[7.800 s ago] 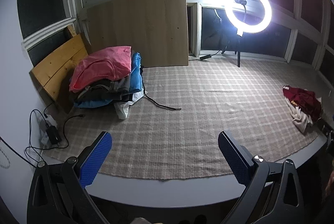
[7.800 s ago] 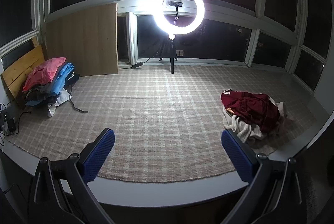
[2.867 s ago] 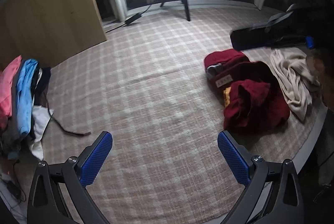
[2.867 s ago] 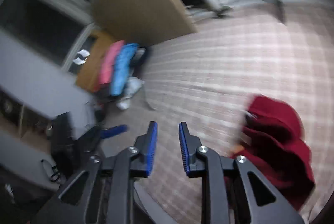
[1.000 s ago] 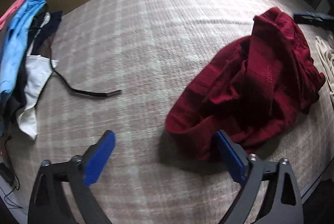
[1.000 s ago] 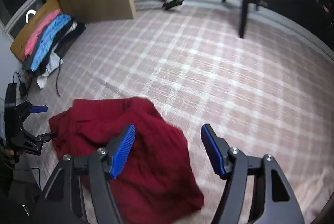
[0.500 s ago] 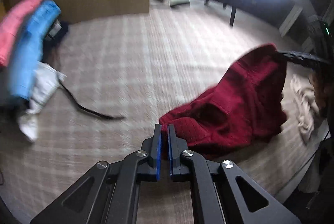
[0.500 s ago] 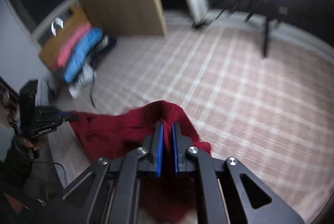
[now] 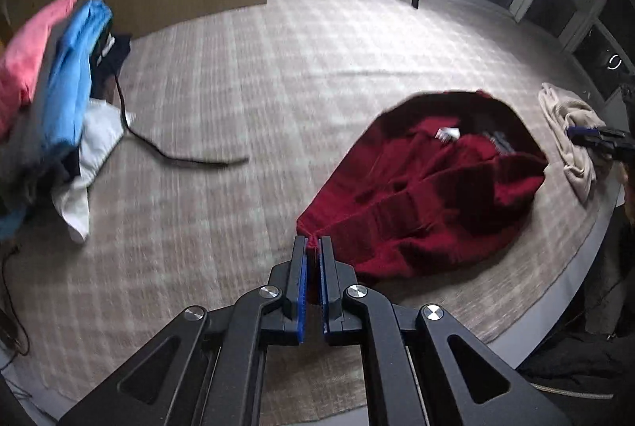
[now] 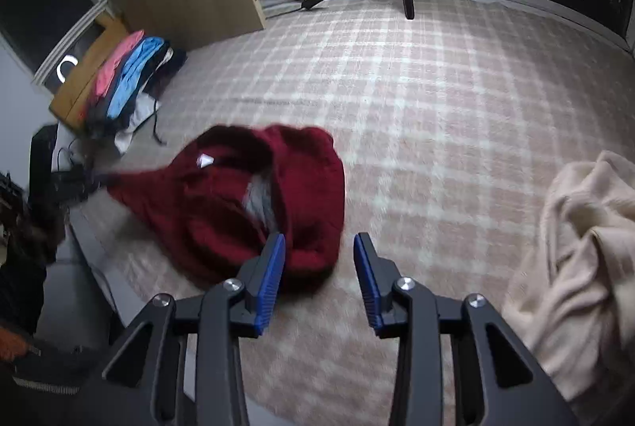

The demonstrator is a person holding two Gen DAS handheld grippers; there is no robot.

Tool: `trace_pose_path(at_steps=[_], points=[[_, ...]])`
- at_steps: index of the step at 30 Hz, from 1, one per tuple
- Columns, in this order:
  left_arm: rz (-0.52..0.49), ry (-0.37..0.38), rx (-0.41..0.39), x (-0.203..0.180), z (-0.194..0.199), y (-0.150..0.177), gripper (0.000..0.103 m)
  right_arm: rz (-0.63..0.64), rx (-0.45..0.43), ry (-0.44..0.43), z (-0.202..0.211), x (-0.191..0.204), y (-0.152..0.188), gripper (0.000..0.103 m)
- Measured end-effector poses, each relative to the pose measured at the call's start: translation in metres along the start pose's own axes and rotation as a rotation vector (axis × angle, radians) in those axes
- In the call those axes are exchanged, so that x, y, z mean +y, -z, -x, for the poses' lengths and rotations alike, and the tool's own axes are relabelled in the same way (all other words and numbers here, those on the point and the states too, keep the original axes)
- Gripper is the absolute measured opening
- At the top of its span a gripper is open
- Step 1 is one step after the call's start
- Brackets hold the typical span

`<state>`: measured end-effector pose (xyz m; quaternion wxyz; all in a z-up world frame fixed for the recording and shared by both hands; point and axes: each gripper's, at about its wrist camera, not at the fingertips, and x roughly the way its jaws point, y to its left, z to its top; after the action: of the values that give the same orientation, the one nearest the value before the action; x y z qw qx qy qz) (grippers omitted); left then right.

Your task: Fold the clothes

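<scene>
Left gripper (image 9: 313, 247), lower centre, has clamped a corner of the red garment (image 9: 428, 188), which lies crumpled right of centre on the rug (image 9: 258, 89). Right gripper (image 10: 319, 247) has let go; jaws opening, empty. Spreading unfinished, no fold yet.

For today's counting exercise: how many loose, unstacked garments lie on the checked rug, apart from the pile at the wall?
2. A dark red top lies mid-rug, one corner pinched by the left gripper. A cream garment lies at the rug's edge beside it. The pile may hide others.
</scene>
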<state>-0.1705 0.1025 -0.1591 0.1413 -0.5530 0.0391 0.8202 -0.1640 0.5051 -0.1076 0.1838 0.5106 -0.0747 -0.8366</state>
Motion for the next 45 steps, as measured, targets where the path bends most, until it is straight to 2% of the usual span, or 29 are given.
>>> trace_pose_path(at_steps=[2,6,7,8,9,10,13,17,19,22,25,27,29,30,33,38,42,45], points=[[0.001,0.000,-0.003,0.001,0.000,0.004,0.005,0.029,0.008,0.001,-0.017,0.005,-0.011,0.036],[-0.005,-0.002,-0.013,0.001,-0.002,0.007,0.006,0.092,0.079,-0.019,-0.059,0.026,-0.020,0.035],[-0.006,-0.005,-0.006,0.002,-0.005,0.009,0.011,0.112,0.105,-0.013,-0.067,0.030,-0.018,0.034],[-0.007,-0.009,0.006,0.002,-0.005,0.013,0.015,0.125,0.122,0.008,-0.073,0.030,-0.015,0.023],[-0.008,-0.013,0.020,0.003,-0.004,0.017,0.017,0.138,0.139,0.030,-0.078,0.031,-0.012,0.005],[-0.004,-0.024,0.023,0.006,-0.002,0.022,0.020,0.152,0.155,0.051,-0.083,0.032,-0.009,0.005],[0.034,-0.034,0.016,0.019,0.009,0.033,0.028,0.135,0.113,0.055,-0.068,0.028,-0.007,0.005],[0.103,0.007,-0.006,0.036,0.007,0.017,0.032,0.123,0.051,0.091,-0.037,0.022,-0.010,0.005],[0.110,0.019,-0.001,0.039,-0.005,0.005,0.032,0.134,0.051,0.115,-0.035,0.021,-0.012,0.005],[0.084,0.045,0.063,0.036,-0.036,-0.011,0.032,0.148,0.056,0.126,-0.038,0.026,-0.012,0.005],[-0.019,0.081,0.119,0.013,-0.063,-0.018,0.032,0.165,0.060,0.140,-0.040,0.030,-0.010,0.005],[-0.083,0.043,0.132,0.000,-0.072,-0.019,0.029,0.177,0.064,0.155,-0.039,0.030,-0.008,0.005],[-0.107,0.044,0.133,-0.007,-0.074,-0.021,0.012,0.176,0.060,0.160,-0.037,0.028,-0.007,0.005],[-0.118,0.047,0.133,-0.011,-0.074,-0.022,0.009,0.173,0.055,0.161,-0.034,0.027,-0.007,0.005],[-0.145,0.047,0.086,-0.016,-0.062,-0.021,0.006,0.162,0.035,0.170,-0.027,0.026,-0.008,0.005],[-0.088,0.009,-0.001,-0.004,-0.025,-0.021,0.005,0.169,-0.026,0.218,-0.002,0.030,-0.012,0.005],[-0.017,0.020,-0.169,0.010,0.054,-0.022,0.005,0.221,-0.131,0.233,0.054,0.051,-0.025,0.005],[-0.018,0.009,-0.291,0.006,0.119,-0.015,0.005,0.277,-0.232,0.253,0.105,0.077,-0.028,0.005]])
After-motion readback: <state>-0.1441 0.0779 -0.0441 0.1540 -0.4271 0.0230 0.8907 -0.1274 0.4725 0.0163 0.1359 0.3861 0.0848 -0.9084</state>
